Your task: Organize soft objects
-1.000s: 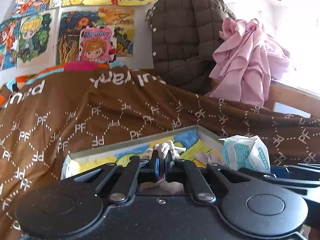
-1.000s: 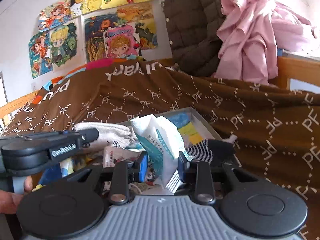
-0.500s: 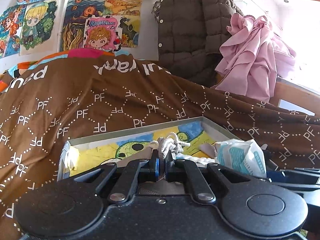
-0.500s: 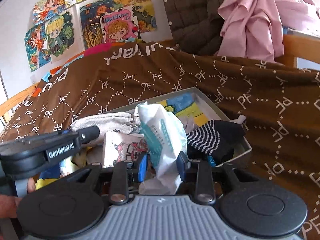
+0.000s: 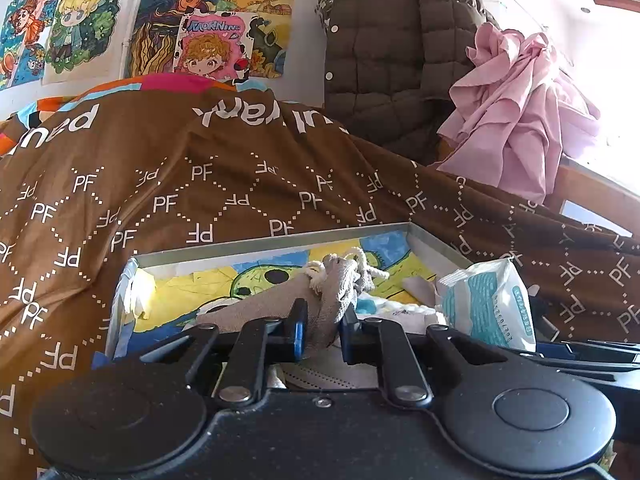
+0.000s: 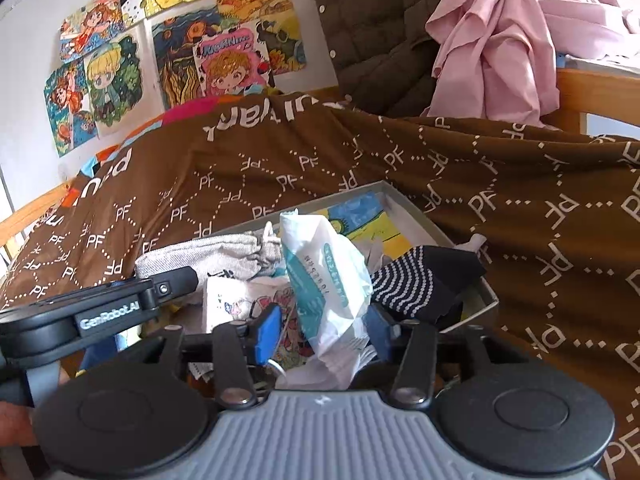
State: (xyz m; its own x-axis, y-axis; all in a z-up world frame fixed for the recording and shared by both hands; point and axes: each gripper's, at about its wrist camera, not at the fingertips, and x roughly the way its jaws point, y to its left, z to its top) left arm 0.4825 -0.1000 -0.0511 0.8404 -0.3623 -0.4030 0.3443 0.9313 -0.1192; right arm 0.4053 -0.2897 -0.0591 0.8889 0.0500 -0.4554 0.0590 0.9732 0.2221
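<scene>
A grey shallow box (image 5: 280,240) with a colourful picture on its floor lies on the brown bedspread; it also shows in the right wrist view (image 6: 416,216). My left gripper (image 5: 322,330) has its jaws parted around a grey drawstring pouch (image 5: 340,284), which lies between them over the box. My right gripper (image 6: 326,332) has its jaws spread with a white and teal tissue pack (image 6: 324,276) standing between them; the pack also shows in the left wrist view (image 5: 488,304). A black and white striped sock (image 6: 420,276) and a printed white cloth (image 6: 244,300) lie in the box.
The brown PF-patterned bedspread (image 5: 240,184) surrounds the box. A brown quilted jacket (image 5: 396,48) and pink cloth (image 5: 516,108) hang at the back right over a wooden bed frame (image 6: 592,88). Posters (image 5: 200,28) cover the wall.
Both grippers have dropped lower toward the box. The left jaws have opened from tightly shut on the pouch. The right jaws have spread wider around the tissue pack.
</scene>
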